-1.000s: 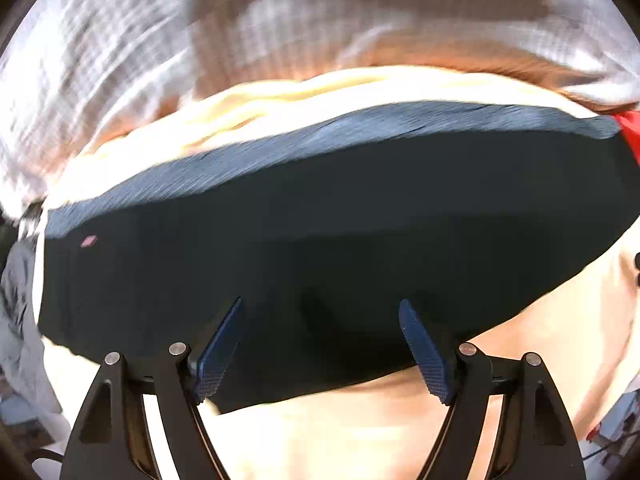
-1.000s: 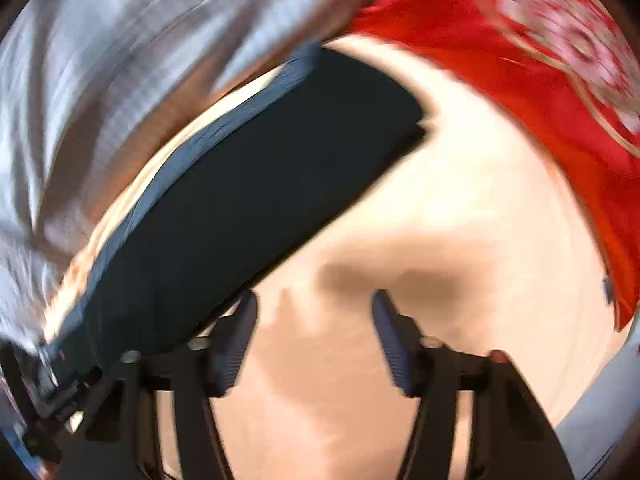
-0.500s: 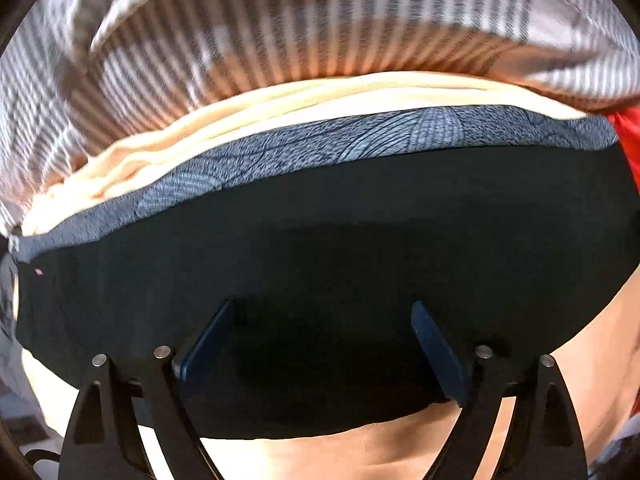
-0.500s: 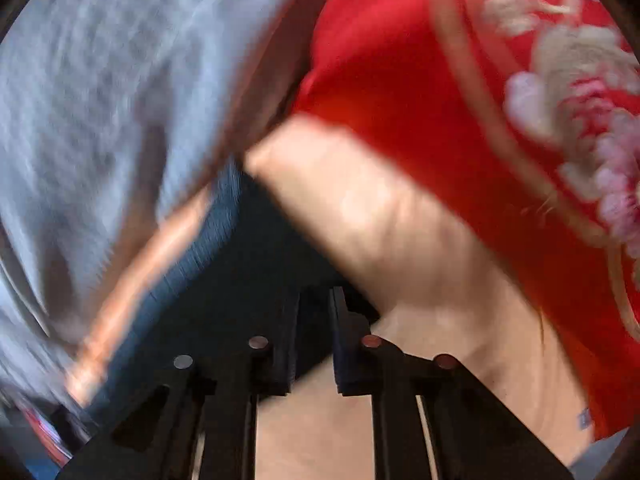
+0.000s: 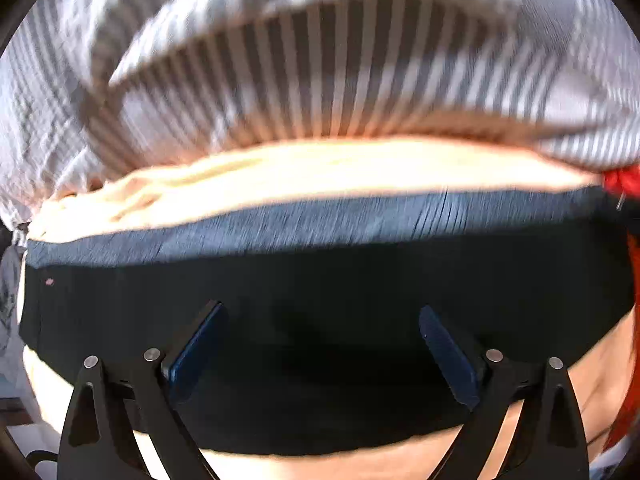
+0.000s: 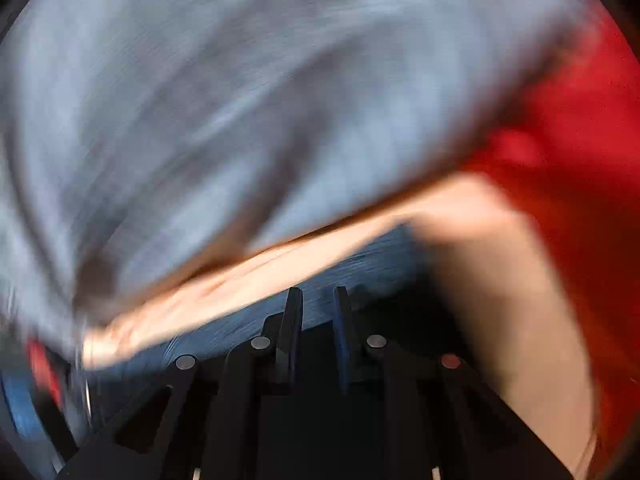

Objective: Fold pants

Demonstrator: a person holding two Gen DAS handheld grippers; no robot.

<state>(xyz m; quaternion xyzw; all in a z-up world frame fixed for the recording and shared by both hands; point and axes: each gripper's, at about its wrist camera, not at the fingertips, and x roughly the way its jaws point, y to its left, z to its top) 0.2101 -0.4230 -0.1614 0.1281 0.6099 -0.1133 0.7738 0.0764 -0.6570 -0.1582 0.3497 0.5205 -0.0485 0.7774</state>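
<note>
One pair of dark pants [image 5: 340, 304] lies folded flat on a pale cream sheet [image 5: 304, 172], with a single blue-grey patterned waistband [image 5: 304, 220] running along its far edge. Behind it sits one grey-and-white striped cloth [image 5: 320, 60], rumpled and blurred, and one red fabric [image 5: 620, 180] shows at the right edge.

The left tongs [image 5: 320, 336] hang over the middle of the pants with the jaws spread wide and opening further — nothing is between the two blue pads [image 5: 200, 344], which stand above the dark cloth without pinching it.

In the right wrist view everything is smeared by motion. The right tongs [image 6: 316, 320] have their jaws nearly together and closing, set at the waistband end of the pants [image 6: 360, 264]; whether any cloth is caught between the pads I cannot tell. The striped cloth [image 6: 240, 100] fills the upper part of that view as a grey blur, the red fabric [image 6: 580, 140] the right side, and the cream sheet [image 6: 500, 260] shows between them.

No containers are visible in either view.
</note>
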